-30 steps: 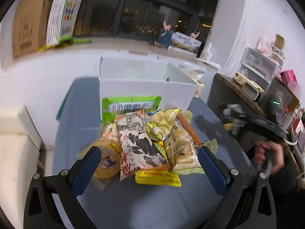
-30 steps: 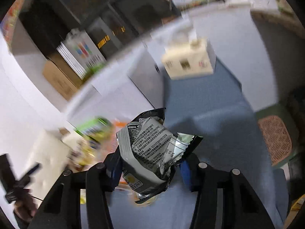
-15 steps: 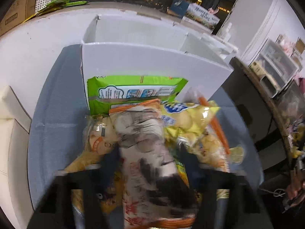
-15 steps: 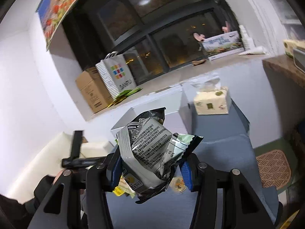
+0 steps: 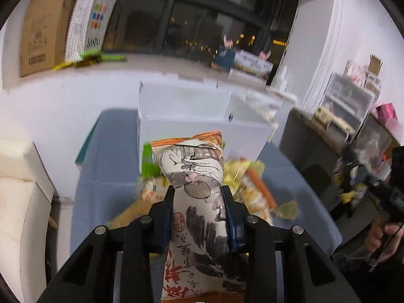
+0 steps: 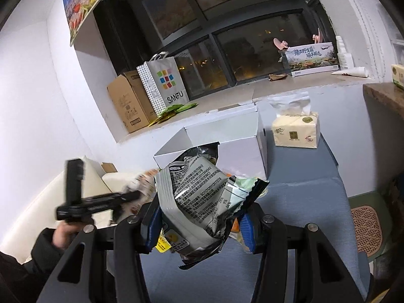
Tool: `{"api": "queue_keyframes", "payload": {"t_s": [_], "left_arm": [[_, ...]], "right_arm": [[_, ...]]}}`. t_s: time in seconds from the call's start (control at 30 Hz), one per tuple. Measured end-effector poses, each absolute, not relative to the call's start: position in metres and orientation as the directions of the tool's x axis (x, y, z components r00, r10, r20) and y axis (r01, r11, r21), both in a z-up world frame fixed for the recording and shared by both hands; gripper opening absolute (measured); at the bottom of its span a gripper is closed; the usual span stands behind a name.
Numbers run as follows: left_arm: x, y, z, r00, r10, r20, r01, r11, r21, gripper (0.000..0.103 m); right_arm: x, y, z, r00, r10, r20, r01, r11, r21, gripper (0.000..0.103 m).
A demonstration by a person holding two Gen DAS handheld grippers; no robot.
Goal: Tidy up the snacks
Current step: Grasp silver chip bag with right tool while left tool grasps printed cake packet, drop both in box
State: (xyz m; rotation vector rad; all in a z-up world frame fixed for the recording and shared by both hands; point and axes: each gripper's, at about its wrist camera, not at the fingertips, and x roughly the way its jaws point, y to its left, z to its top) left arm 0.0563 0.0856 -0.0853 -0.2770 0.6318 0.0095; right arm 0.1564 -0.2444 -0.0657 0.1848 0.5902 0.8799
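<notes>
My left gripper (image 5: 198,203) is shut on a long white snack bag with ink drawings and an orange top (image 5: 194,174), held up above the pile of snacks (image 5: 248,189) on the blue table. The open white box (image 5: 202,118) stands just behind the pile. My right gripper (image 6: 200,223) is shut on a crumpled grey and black foil bag (image 6: 199,199), held in the air in front of the white box (image 6: 227,141). The left gripper (image 6: 101,202) shows blurred at the left of the right wrist view.
A tissue pack (image 6: 295,132) sits on the blue table (image 6: 310,202) to the right of the box. A cardboard box (image 6: 128,101) and a paper bag (image 6: 164,85) stand on the window sill. A cream sofa (image 5: 17,202) is at the left, shelves (image 5: 348,101) at the right.
My left gripper has shut on the white drawn snack bag and lifted it off the pile. My right gripper has kept its foil bag and swung round toward the box.
</notes>
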Motion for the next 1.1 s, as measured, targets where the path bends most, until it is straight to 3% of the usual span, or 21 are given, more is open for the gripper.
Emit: {"api": "queue_keyframes", "payload": {"t_s": [0.23,0.4,0.57,0.8,0.87,0.9,0.93,0.97,1.0,1.1], "left_arm": [[0.084,0.103,-0.037,0.868,-0.122,-0.481,-0.040,0.949,-0.312,0.038],[0.152,0.106,-0.003,0.885,-0.084,-0.458,-0.036,0.969,-0.246,0.038],[0.226,0.109,0.005,0.863,-0.014,-0.505,-0.081,0.983,-0.166,0.038],[0.297,0.114,-0.026,0.807,0.043,-0.589,-0.141,0.983,-0.120,0.040],[0.309,0.113,-0.036,0.783,0.059,-0.619,-0.152,0.983,-0.099,0.058],[0.314,0.113,-0.042,0.763,0.060,-0.644,-0.158,0.983,-0.095,0.093],[0.313,0.113,-0.046,0.758,0.056,-0.649,-0.160,0.982,-0.102,0.103],[0.311,0.112,-0.047,0.762,0.056,-0.645,-0.160,0.982,-0.104,0.103],[0.309,0.112,-0.049,0.759,0.063,-0.648,-0.166,0.981,-0.099,0.103],[0.300,0.112,-0.049,0.757,0.070,-0.650,-0.166,0.982,-0.087,0.103]], "right_arm": [[0.178,-0.209,-0.039,0.507,0.759,-0.409,-0.693,0.641,0.330,0.056],[0.220,-0.174,-0.012,0.524,0.754,-0.396,-0.693,0.647,0.317,0.056],[0.291,-0.129,-0.001,0.552,0.695,-0.461,-0.636,0.709,0.306,0.056],[0.379,-0.100,-0.021,0.540,0.626,-0.563,-0.529,0.772,0.352,0.056],[0.394,-0.097,-0.028,0.531,0.617,-0.581,-0.505,0.781,0.368,0.058],[0.401,-0.096,-0.032,0.531,0.606,-0.593,-0.495,0.789,0.364,0.060],[0.406,-0.094,-0.035,0.527,0.602,-0.600,-0.491,0.792,0.364,0.067],[0.411,-0.094,-0.037,0.514,0.612,-0.601,-0.494,0.784,0.376,0.090],[0.414,-0.094,-0.040,0.501,0.624,-0.599,-0.497,0.774,0.391,0.103],[0.408,-0.098,-0.043,0.540,0.598,-0.592,-0.488,0.796,0.359,0.103]]}}
